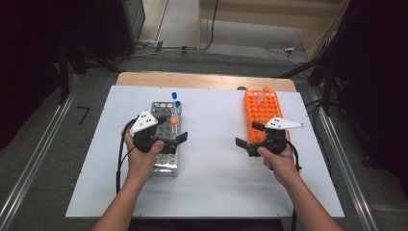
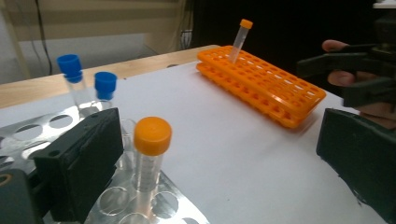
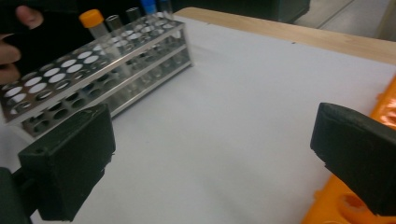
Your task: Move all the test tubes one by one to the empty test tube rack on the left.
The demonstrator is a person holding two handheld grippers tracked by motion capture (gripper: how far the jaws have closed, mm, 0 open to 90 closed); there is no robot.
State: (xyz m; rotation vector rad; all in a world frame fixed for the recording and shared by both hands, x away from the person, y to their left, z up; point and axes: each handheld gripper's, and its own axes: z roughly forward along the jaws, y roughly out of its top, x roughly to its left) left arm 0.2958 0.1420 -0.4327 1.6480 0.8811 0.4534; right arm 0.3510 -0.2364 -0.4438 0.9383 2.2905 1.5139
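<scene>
A metal tube rack [image 1: 166, 163] stands left of centre, with two blue-capped tubes [image 1: 176, 100] at its far end and an orange-capped tube [image 1: 174, 121] nearer. My left gripper [image 1: 172, 128] hovers open over this rack. In the left gripper view the orange-capped tube [image 2: 152, 154] stands between the wide jaws, close beside the left one, with the blue-capped tubes [image 2: 72, 77] behind. An orange rack [image 1: 262, 113] lies on the right with one orange-capped tube [image 1: 263, 94] leaning at its far end. My right gripper [image 1: 249, 134] is open and empty at that rack's near left corner.
A white sheet [image 1: 216, 163] covers the table, with a wide bare stretch between the two racks. The wooden table edge [image 1: 202, 79] shows at the back. Dark stands and cables lie on the floor beyond.
</scene>
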